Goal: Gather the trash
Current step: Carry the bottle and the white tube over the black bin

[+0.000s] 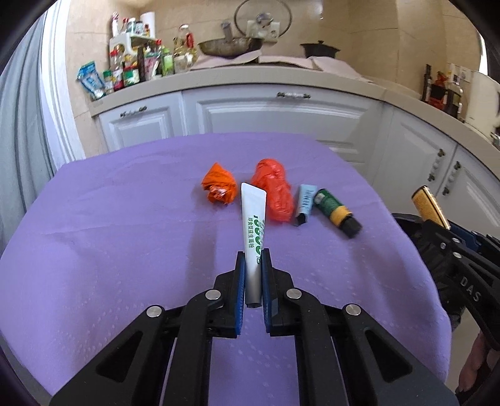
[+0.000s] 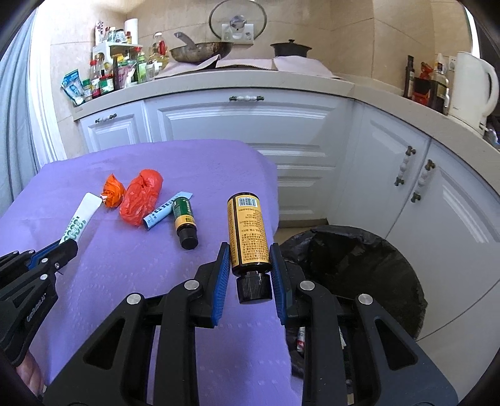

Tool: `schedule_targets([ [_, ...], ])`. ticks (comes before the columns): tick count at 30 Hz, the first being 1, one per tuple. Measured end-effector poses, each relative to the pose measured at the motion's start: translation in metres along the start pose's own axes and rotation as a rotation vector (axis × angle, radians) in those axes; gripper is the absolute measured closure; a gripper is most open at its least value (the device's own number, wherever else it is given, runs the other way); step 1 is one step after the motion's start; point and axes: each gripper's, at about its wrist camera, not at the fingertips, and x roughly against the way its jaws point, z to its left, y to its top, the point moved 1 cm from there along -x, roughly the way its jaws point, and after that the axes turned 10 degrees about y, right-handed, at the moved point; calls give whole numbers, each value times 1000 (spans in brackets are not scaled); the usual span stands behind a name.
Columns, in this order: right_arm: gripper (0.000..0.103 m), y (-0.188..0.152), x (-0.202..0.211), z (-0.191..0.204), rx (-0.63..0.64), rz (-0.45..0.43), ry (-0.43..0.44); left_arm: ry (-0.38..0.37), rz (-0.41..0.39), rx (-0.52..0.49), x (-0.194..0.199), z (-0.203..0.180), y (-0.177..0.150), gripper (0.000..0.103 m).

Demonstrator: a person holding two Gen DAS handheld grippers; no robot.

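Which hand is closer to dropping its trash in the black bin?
The right. The right gripper holds the yellow bottle at the table edge, right beside the black-lined bin. The left gripper holds the white tube over the purple cloth, farther away.

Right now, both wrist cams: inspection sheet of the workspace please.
Surface: purple cloth over a table, lightly creased.
Job's things: on the cloth, orange wrapper, red plastic bag, light blue tube, green bottle; black-lined bin on the floor beside the table, some trash inside.
Clutter: nothing seen on the cloth beyond the trash.
Grippers: left gripper shut on white tube, held off the cloth; right gripper shut on amber bottle, cap toward the camera.
Cables: nothing seen.
Surroundings: white cabinets, counter with condiment jars, wok, glass lid, kettle.
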Motion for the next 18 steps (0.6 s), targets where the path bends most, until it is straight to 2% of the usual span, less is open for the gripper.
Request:
schedule_targets([
  [8,78,-5,25,-23,-27,-37,-58,-52,-46,-26,17,-21,2,93],
  [18,78,-14,47,-63,-79,-66,-155,-124,-88,-92,28,-69,9,93],
])
